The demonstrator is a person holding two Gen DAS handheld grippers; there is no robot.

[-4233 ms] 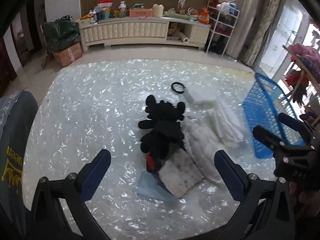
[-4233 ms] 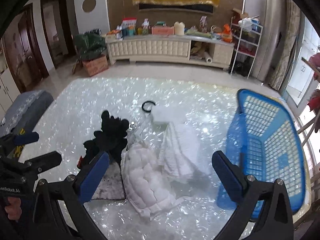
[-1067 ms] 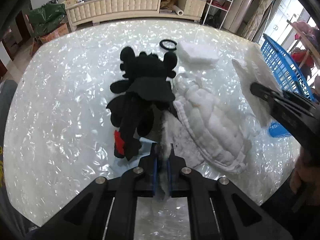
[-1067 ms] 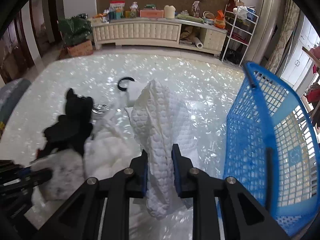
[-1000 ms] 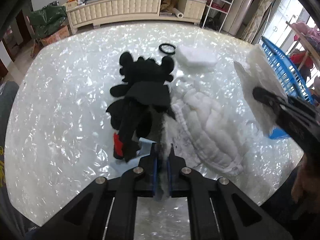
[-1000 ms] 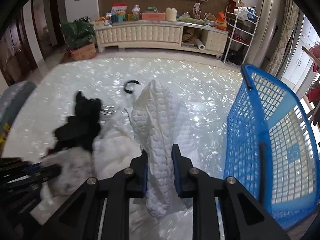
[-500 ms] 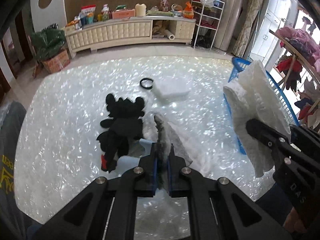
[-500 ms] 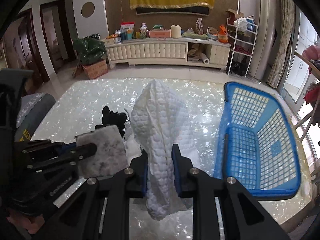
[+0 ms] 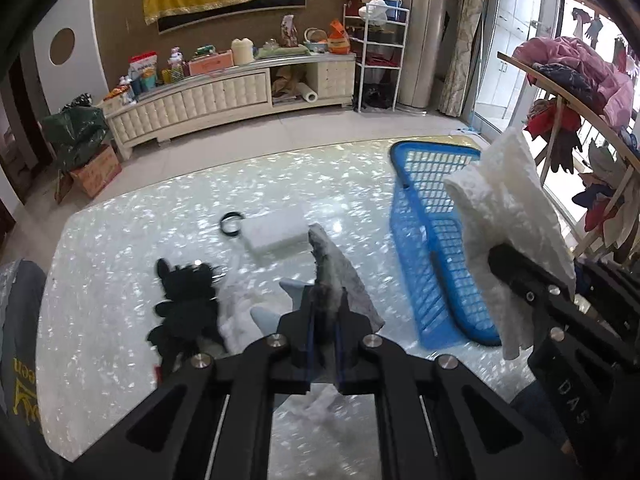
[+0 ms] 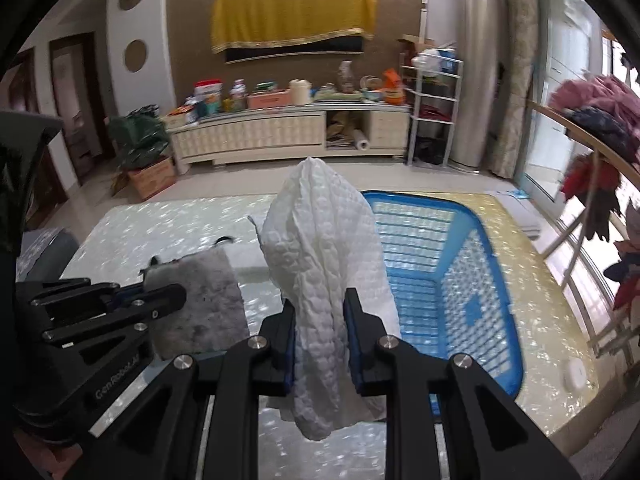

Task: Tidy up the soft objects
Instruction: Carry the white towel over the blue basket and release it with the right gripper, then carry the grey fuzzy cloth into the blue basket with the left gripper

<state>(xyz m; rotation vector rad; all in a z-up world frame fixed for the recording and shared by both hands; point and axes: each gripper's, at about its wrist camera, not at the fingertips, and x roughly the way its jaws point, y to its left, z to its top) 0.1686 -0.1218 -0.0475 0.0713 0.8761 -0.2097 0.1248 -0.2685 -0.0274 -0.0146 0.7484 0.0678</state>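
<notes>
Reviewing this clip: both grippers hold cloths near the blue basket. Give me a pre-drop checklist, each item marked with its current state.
1. Right gripper clamped on the white quilted cloth: ok.
2. Left gripper clamped on the grey fuzzy cloth: ok.
3. Both cloths lifted off the table: ok.
4. Blue basket upright and open, nothing visible inside: ok.
5. White quilted cloth fully over the basket: cannot tell; it hangs in front of the near rim.
6. Black plush toy and folded white pad put away: not ok, both lie on the table.

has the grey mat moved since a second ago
Yes. The grey mat, clamped in the left gripper, has been lifted off the table, away from the black plush toward the blue basket.
</notes>
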